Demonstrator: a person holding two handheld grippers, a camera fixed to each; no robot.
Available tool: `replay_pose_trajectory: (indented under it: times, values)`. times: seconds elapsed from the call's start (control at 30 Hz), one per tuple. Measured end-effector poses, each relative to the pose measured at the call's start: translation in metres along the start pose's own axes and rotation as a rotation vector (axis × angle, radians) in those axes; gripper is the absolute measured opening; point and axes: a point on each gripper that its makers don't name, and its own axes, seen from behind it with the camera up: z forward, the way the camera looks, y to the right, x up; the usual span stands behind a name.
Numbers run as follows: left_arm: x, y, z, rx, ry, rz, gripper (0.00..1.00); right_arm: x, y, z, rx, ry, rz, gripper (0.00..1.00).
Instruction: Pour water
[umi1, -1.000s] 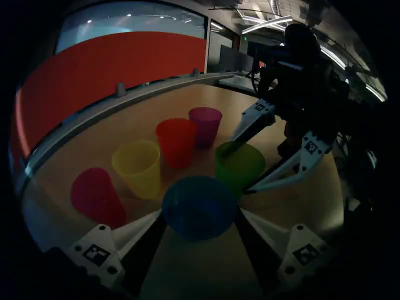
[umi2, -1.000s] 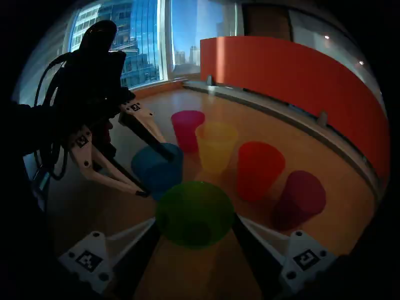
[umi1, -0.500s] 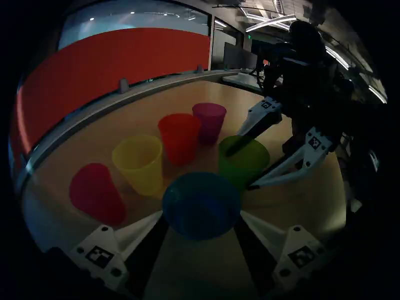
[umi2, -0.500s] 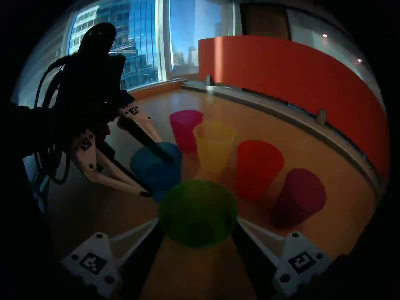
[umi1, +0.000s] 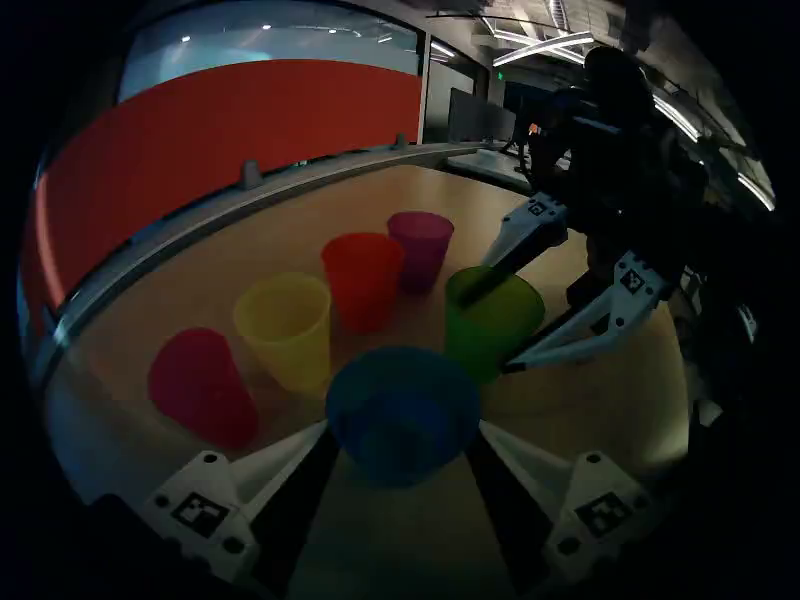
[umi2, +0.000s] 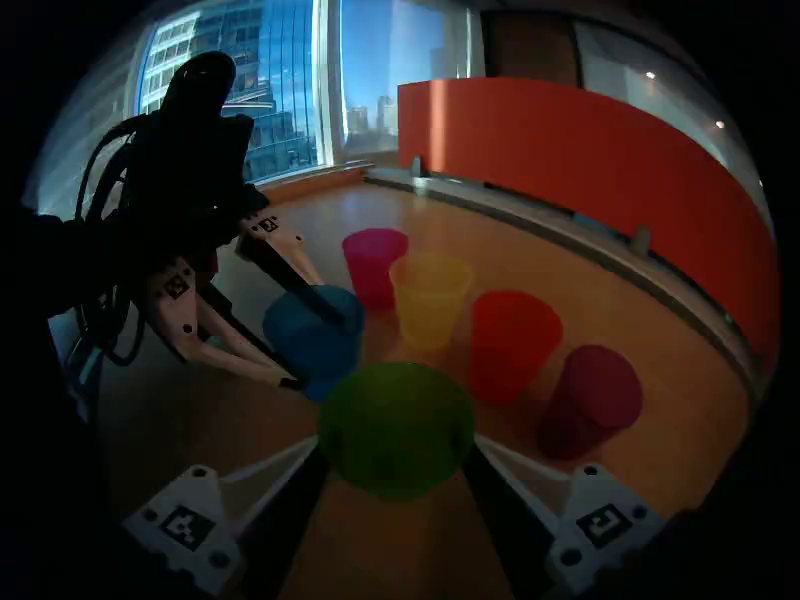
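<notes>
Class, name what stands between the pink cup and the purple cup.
The yellow cup and then the red cup, seen in the left gripper view.

— What's carrying everything?
— On my feed, a wooden table (umi1: 300, 225). Four plastic cups stand upright on it in a row.
— Where?
— Start from the yellow cup (umi1: 285, 330). The pink cup (umi1: 200, 385) is just beside it, the red cup (umi1: 362, 280) is on its other side, and the purple cup (umi1: 420, 248) is past the red. For the blue cup (umi1: 402, 415) and green cup (umi1: 490, 320), I can't tell whether they touch the wood.
</notes>
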Motion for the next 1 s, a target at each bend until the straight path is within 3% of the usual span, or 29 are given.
replay_pose_trajectory:
  times: [0.43, 1.0]
  values:
    - [0.026, 0.004, -0.041, 0.045, 0.077, 0.005, 0.83, 0.031, -0.011, -0.025, -0.024, 0.072, -0.003, 0.89]
    - [0.066, 0.024, -0.11, 0.12, 0.209, 0.021, 0.83, 0.073, -0.05, -0.075, -0.031, 0.203, -0.05, 0.89]
